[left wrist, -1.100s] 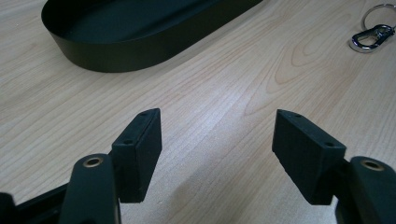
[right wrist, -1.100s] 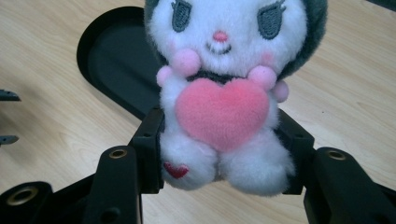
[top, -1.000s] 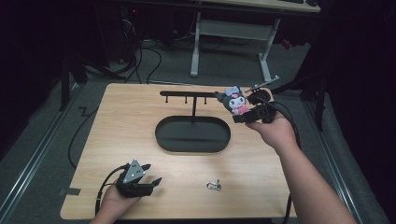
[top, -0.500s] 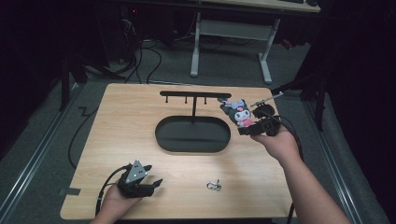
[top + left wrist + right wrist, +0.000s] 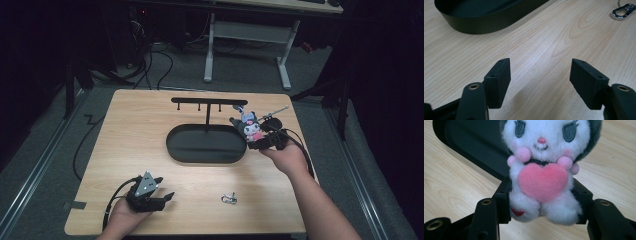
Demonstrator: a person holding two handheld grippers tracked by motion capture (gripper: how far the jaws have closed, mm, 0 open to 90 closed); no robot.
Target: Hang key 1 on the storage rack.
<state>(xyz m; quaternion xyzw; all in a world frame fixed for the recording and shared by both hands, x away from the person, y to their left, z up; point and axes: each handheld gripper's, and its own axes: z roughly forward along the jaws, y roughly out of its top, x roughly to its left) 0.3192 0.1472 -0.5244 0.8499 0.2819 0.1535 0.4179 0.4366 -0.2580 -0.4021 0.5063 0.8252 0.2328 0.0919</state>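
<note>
Two grippers were in my high view. The left gripper (image 5: pixel 159 196) lay low near the table's near left corner, jaws apart and nothing between them. The right gripper (image 5: pixel 261 140) sat at the right end of the black oval tray (image 5: pixel 176 150), clamped on the plush toy (image 5: pixel 251 127), which stood above the tray's right rim. A black hook stand (image 5: pixel 209 102) rose from the tray's far side, its bar just left of the toy. A metal clasp (image 5: pixel 228 198) lay on bare wood between the tray and the near edge, well apart from both grippers. The wooden table (image 5: pixel 140 125) had open surface on the left half and along the near edge. I noted a grey floor, cables and a white desk frame (image 5: pixel 245 50) beyond the far edge, in a dark room.

Left gripper view: I read the left gripper (image 5: pixel 540 75) with jaws wide, bare wood grain between them. The tray's wall (image 5: pixel 486 22) curved across the upper left; the clasp (image 5: pixel 622 12) sat at the upper right, apart from the tray.

Right gripper view: I saw the right gripper (image 5: pixel 541 202) pressing its pads on the toy's (image 5: pixel 542 177) lower body at both sides. The toy faced the camera, pink heart in front. The tray (image 5: pixel 474 142) lay behind its left; bare table (image 5: pixel 614 165) showed to its right.
</note>
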